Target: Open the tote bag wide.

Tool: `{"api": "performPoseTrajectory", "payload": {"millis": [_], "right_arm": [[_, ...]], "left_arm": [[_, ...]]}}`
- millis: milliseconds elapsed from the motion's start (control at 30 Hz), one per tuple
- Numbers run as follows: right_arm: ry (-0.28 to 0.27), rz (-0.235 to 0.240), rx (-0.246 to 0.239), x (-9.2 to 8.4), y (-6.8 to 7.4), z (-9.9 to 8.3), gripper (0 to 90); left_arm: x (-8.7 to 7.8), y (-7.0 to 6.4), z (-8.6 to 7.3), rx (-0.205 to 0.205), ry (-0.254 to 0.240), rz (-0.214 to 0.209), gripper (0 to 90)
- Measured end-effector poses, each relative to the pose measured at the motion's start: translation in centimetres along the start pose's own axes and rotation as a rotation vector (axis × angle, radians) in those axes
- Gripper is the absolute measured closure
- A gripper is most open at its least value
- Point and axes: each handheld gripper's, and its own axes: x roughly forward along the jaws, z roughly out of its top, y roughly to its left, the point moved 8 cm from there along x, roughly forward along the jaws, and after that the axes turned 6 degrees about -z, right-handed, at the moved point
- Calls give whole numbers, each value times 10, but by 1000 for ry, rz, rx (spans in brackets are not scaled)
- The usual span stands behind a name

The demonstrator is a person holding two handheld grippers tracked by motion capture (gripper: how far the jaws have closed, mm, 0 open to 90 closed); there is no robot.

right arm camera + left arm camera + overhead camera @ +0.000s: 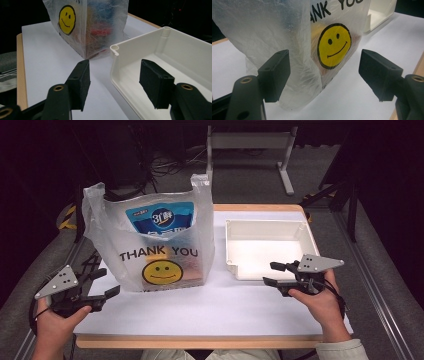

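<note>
My left gripper point(106, 282) sits w/ jaws apart, nothing between, just beside the plastic bag point(150, 240), which stands upright on the table's point(210, 312) left half, touching the white tray point(267, 242). Bag looks thin, crinkly, slippery; contents prob light but floppy. I'd take the handle loops up top, not the sidewall. My right gripper point(275, 274) is also wide, empty, at tray's front corner.

Black fingers point(274, 75), grey three-cornered plates point(59, 281), light sleeve point(340, 350)
</note>
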Motion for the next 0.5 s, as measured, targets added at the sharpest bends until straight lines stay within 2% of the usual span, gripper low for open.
{"api": "performPoseTrajectory", "payload": {"millis": [100,333,500], "right_arm": [[3,5,0,0,1,2,411],[2,10,-17,4,4,10,397],[12,11,-24,10,6,12,390]], "left_arm": [[-2,0,1,-11,-6,-8,262],[-12,5,12,-58,-65,4,250],[-10,9,19,-63,-42,18,244]]}}
